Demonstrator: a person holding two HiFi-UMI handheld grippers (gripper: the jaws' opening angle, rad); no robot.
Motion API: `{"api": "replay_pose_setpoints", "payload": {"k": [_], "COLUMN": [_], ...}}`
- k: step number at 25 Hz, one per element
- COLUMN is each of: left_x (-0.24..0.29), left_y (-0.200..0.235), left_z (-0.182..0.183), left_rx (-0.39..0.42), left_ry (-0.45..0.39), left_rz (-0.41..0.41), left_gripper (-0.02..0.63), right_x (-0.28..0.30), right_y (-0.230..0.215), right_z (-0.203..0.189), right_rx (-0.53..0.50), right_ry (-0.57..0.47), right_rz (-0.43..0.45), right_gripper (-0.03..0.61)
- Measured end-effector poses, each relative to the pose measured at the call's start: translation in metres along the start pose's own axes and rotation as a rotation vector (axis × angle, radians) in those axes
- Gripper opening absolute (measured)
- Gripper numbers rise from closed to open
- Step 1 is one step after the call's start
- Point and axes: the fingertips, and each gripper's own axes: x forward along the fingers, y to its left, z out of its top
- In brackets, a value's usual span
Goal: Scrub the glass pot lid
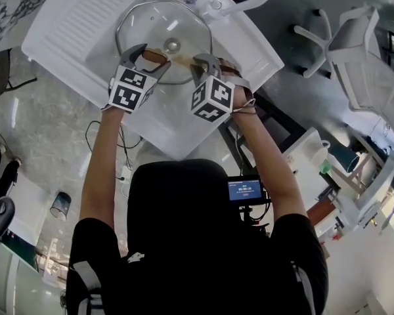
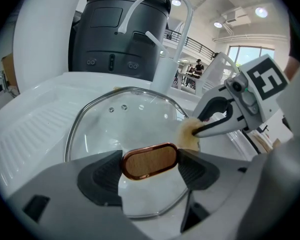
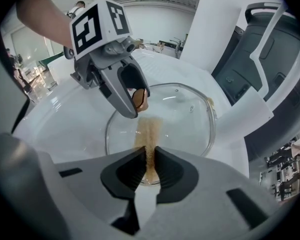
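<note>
A round glass pot lid [image 1: 159, 20] with a steel rim sits in the basin of a white sink [image 1: 65, 28]. My left gripper [image 1: 152, 57] is shut on the lid's copper-rimmed wooden handle [image 2: 150, 160], seen against the glass [image 2: 120, 121]. My right gripper [image 1: 206, 63] is shut on a thin tan sponge [image 3: 149, 134]. The sponge lies pressed on the glass [image 3: 185, 116] near the handle [image 3: 139, 99]. In the left gripper view the sponge [image 2: 187, 130] shows at the tips of the right gripper [image 2: 202, 125]. The left gripper [image 3: 132, 106] reaches in from the upper left of the right gripper view.
A white faucet [image 1: 248, 2] arches over the basin's far side, with a ribbed drainboard [image 1: 85, 8] to the left. A dark grey machine [image 2: 117, 31] stands behind the sink. White chairs [image 1: 351, 35] and a small screen [image 1: 245, 190] are at the right, on the floor side.
</note>
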Motion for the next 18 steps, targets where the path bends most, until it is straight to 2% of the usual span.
{"api": "replay_pose_setpoints", "payload": {"k": [6, 11, 18], "left_x": [-0.002, -0.014, -0.052], "left_y": [0.000, 0.003, -0.006], "left_z": [0.000, 0.004, 0.007], "left_rx": [-0.025, -0.065, -0.039], "left_ry": [0.019, -0.030, -0.073], "left_rz": [0.010, 0.020, 0.056], "left_gripper": [0.319, 0.318, 0.318], "right_x": [-0.011, -0.022, -0.046], "right_y": [0.006, 0.007, 0.011], "right_z": [-0.004, 0.002, 0.011], "right_rx": [0.020, 0.016, 0.030], "right_ry": [0.003, -0.001, -0.017], "right_rz": [-0.006, -0.026, -0.057], "right_gripper": [0.031, 0.031, 0.031]}}
